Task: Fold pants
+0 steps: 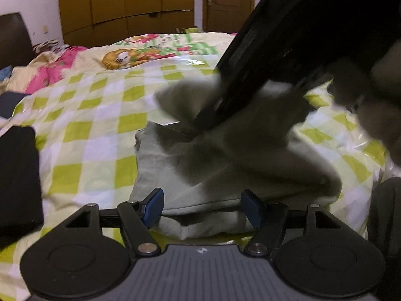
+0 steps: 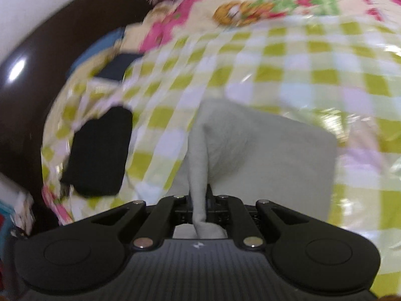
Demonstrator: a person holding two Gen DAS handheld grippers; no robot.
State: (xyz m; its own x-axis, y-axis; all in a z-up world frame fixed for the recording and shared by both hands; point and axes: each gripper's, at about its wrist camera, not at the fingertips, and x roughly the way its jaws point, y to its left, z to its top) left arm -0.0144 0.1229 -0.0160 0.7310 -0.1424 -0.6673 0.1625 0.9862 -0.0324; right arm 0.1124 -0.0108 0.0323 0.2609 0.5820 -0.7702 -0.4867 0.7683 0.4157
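Pale grey-green pants [image 1: 175, 170] lie partly folded on a bed with a green-and-white checked cover [image 1: 95, 115]. My left gripper [image 1: 203, 209] is open, its blue pads on either side of the pants' near folded edge, holding nothing. My right gripper [image 2: 199, 200] is shut on a pinched strip of the pants [image 2: 263, 155] and holds that part lifted above the folded stack. In the left wrist view the right gripper's black body [image 1: 263, 57] hangs over the pants, with raised cloth blurred beneath it.
A black folded garment [image 1: 17, 178] lies on the bed to the left and also shows in the right wrist view [image 2: 100, 155]. A pink floral quilt [image 1: 57, 65] is bunched at the far side. A dark headboard [image 2: 37, 87] and wooden wardrobe [image 1: 125, 2] stand beyond.
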